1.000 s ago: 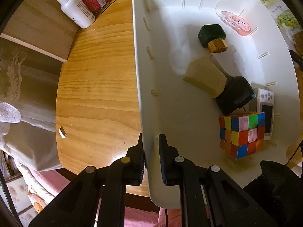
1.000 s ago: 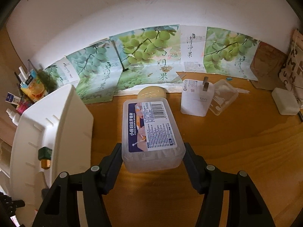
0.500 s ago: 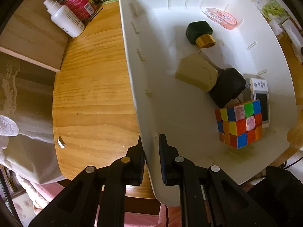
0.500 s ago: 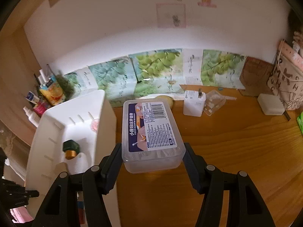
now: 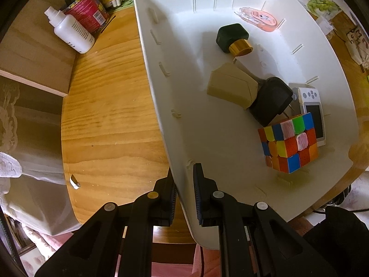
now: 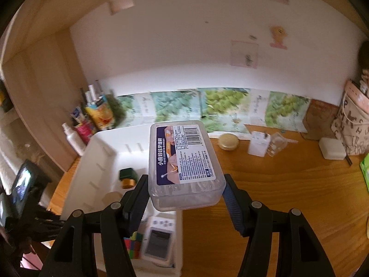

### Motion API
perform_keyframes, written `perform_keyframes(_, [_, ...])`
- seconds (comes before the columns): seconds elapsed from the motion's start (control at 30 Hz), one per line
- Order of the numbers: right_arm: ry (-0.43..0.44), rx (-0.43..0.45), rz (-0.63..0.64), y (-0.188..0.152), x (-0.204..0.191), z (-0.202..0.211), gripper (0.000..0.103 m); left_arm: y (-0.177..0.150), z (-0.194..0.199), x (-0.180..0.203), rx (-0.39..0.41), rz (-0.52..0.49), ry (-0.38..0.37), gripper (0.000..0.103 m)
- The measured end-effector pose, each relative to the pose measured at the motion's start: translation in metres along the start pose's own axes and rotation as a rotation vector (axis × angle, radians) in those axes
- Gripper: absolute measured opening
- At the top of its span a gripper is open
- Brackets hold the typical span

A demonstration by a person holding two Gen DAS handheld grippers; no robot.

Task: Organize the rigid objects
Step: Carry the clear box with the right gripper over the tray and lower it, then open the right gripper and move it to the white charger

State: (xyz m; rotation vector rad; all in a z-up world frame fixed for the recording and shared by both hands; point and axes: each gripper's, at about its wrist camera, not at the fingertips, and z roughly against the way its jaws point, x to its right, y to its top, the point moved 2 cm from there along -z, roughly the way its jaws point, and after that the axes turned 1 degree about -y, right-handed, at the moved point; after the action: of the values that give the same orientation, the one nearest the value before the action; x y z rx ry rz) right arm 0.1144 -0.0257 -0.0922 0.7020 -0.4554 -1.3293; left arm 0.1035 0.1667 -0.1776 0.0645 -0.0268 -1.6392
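Note:
My left gripper (image 5: 184, 184) is shut on the near wall of a white bin (image 5: 161, 87). Inside lie a colour cube (image 5: 288, 145), a black plug (image 5: 269, 101), a tan box (image 5: 230, 87), a dark green bottle with a gold cap (image 5: 233, 38), a white device (image 5: 311, 113) and a pink tape (image 5: 258, 19). My right gripper (image 6: 185, 196) is shut on a clear plastic toothpick box (image 6: 183, 161), held in the air above the right side of the bin (image 6: 92, 173).
A white spray bottle (image 5: 71, 33) and a red can (image 5: 86, 13) stand left of the bin. On the wooden table right of it are a gold tin (image 6: 228, 141), a white charger (image 6: 258, 143), a clear case (image 6: 276, 144) and a white box (image 6: 332, 148).
My right gripper has lifted the toothpick box higher and carried it left over the bin. My left gripper keeps its hold on the bin wall, and the view has shifted slightly.

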Motion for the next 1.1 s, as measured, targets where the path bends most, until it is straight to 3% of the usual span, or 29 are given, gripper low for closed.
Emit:
perform_keyframes(0.27, [0.069,0.009,0.095,-0.009,-0.045,0.007,0.063,-0.002,0.001,0.006,0.002,-0.026,0.006,0.014])
perform_keyframes(0.4, [0.107,-0.036,0.134,-0.022,-0.063,-0.003,0.063,-0.004,0.001,0.011,-0.001,-0.028,0.011,0.014])
perform_keyframes(0.53, [0.121,-0.072,0.164,-0.032,-0.071,-0.008,0.071,-0.001,-0.001,0.013,-0.010,-0.023,0.019,0.014])
perform_keyframes(0.77, [0.111,-0.056,0.131,-0.025,-0.049,-0.008,0.073,0.000,-0.004,0.013,-0.032,0.034,0.020,0.014])
perform_keyframes(1.1, [0.081,-0.056,0.058,0.001,0.018,-0.026,0.074,0.000,-0.010,0.010,-0.068,0.139,0.068,0.014])
